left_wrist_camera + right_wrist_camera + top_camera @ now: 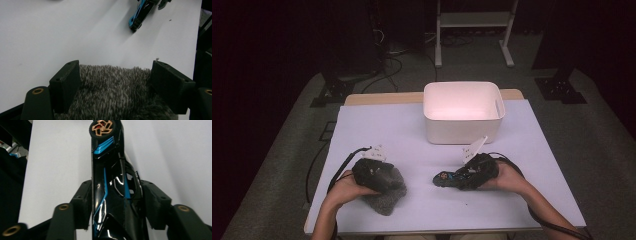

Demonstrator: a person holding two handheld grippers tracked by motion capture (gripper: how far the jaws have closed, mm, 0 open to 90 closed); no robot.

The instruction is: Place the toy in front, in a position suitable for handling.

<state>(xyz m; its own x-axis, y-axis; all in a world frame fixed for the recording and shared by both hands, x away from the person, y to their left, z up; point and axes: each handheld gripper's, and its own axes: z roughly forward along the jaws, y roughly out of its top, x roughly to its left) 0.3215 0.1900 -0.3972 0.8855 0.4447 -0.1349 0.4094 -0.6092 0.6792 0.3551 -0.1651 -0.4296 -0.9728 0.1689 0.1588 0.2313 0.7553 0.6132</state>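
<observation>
A grey fuzzy cloth point(384, 204) lies near the table's front edge at the left. My left gripper point(393, 186) is on it. In the left gripper view the cloth point(112, 92) fills the gap between the two black jaws of my left gripper point(115, 72) and touches both pads. A black and blue toy race car point(443, 178) lies on the table right of centre. My right gripper point(460, 176) reaches over its rear end from the right. In the right gripper view the car point(110, 157) runs lengthwise between the jaws of my right gripper point(115, 187), which stand slightly apart from its sides.
A white plastic bin point(462, 127) stands at the back of the table, beyond the car. The table is covered with a white sheet point(377, 125). The car point(140, 13) also appears far off in the left gripper view. Cables trail from both grippers.
</observation>
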